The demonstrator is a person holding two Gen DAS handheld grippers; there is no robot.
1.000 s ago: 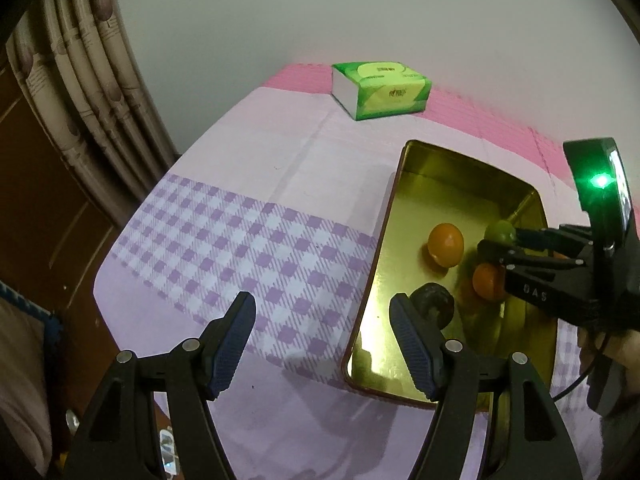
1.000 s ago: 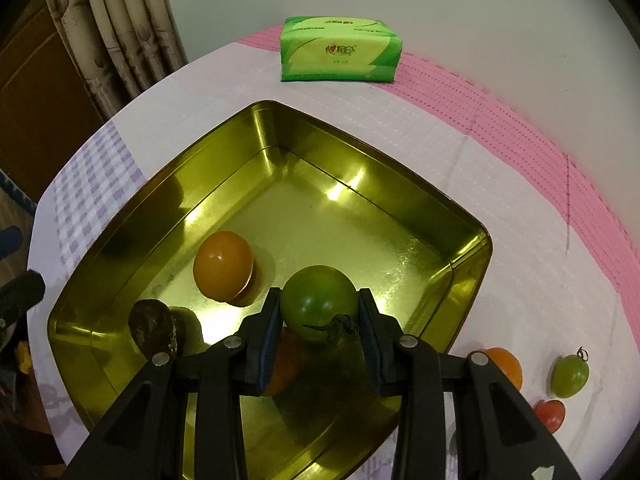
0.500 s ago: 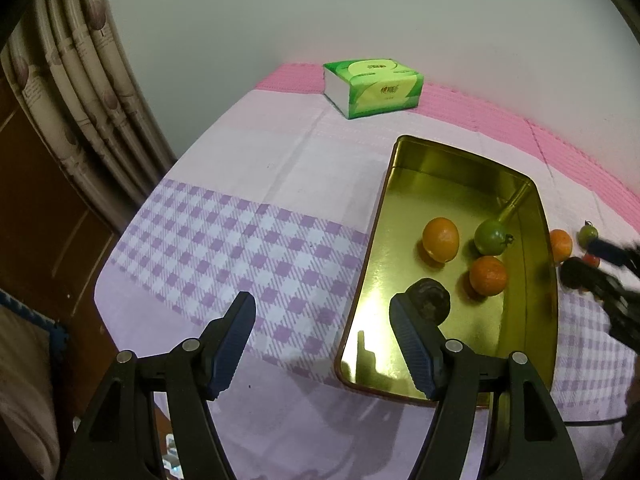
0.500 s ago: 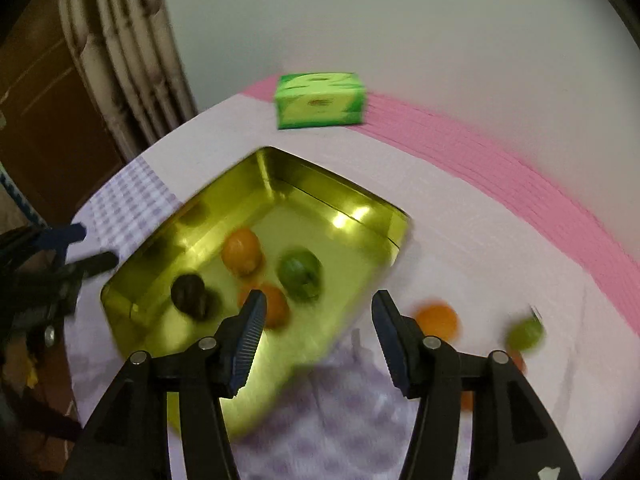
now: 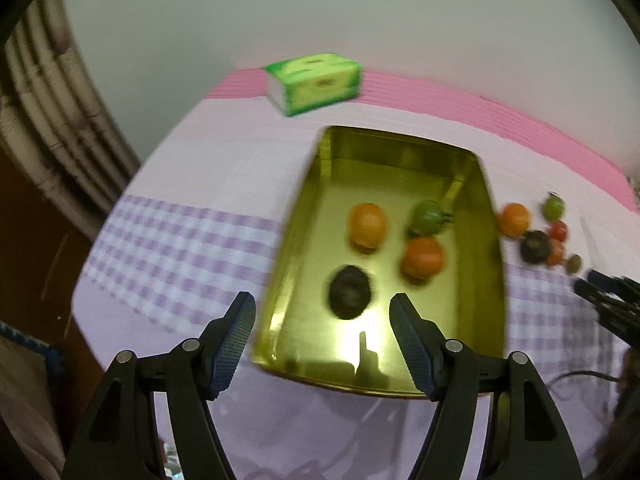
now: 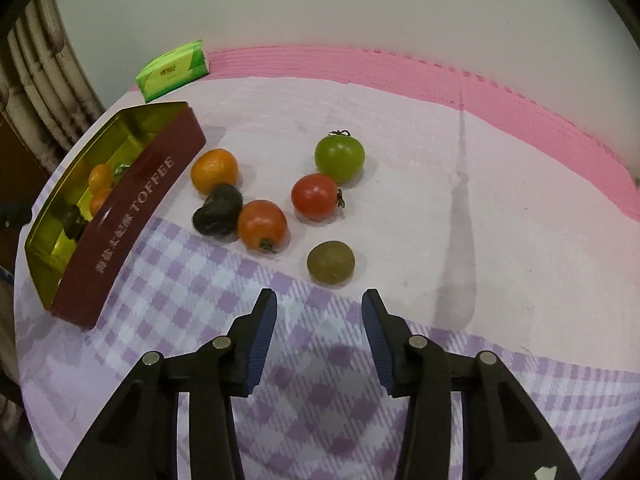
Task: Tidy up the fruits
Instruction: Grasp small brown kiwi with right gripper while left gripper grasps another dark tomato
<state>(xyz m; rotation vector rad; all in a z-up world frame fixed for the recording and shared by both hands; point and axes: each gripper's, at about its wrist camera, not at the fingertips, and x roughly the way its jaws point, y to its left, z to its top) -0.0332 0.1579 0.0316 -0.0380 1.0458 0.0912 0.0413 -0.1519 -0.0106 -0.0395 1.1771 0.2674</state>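
Observation:
A gold tin [image 5: 476, 336] with a dark red outer wall [image 6: 132, 224] holds an orange fruit [image 5: 367, 225], a green tomato [image 5: 429, 217], an orange tomato [image 5: 422, 257] and a dark fruit [image 5: 349, 291]. To its right on the cloth lie an orange [image 6: 214, 171], a dark fruit [image 6: 218, 215], an orange tomato [image 6: 262, 225], a red tomato [image 6: 315, 196], a green tomato [image 6: 339, 154] and a brown kiwi [image 6: 330, 261]. My left gripper [image 5: 323, 322] is open and empty over the tin's near end. My right gripper [image 6: 319, 318] is open and empty, just short of the kiwi.
A green tissue pack [image 5: 316, 82] lies beyond the tin near the wall; it also shows in the right wrist view [image 6: 173, 70]. A curtain [image 5: 52, 128] hangs at the left past the table edge. The cloth is purple check near me, pink at the back.
My right gripper let go of the green tomato in the tin, opened, and swung right to the loose fruits. My left gripper shifted right, over the tin's near end.

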